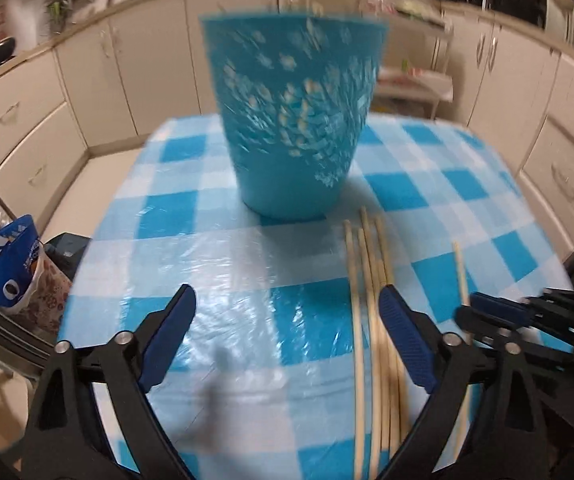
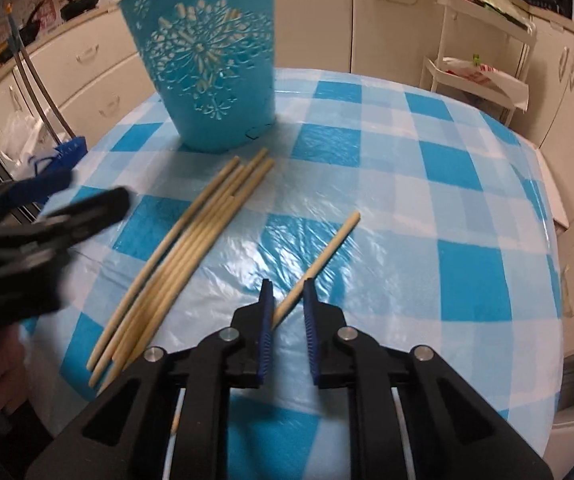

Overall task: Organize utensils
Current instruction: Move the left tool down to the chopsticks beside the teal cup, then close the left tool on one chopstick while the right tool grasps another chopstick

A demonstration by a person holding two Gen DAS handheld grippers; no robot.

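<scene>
I am picking up the single chopstick (image 2: pixel 319 258) that lies apart from the rest on the checked bench (image 2: pixel 467 208), and my judgement is that the step goes well only if the right tongs (image 2: pixel 287 300) close square across the stick near its near end and lift it without letting it swivel; a thin round stick pinched off-centre will likely pivot and droop, so I would keep the wrist steady, raise it just clear of the cloth, and tip the far end up before carrying it to the blue cut-out holder (image 2: pixel 211 76) that stands upright at the far side of the bench. The plastic film over the cloth looks slick, so the stick could skate away if one pad pushes before the other. In the right wrist view those tongs stand narrow, with the stick running between the blue pads; it touches the left-hand pad, and a small gap shows at the other, so I judge it straddled but not yet firmly pinched. The left tongs (image 1: pixel 289 332) are spread wide and hold nothing; they hover over the bench, one finger (image 1: pixel 403 344) lying over the bundle of chopsticks (image 1: pixel 371 320) that rests just in front of the holder.
</scene>
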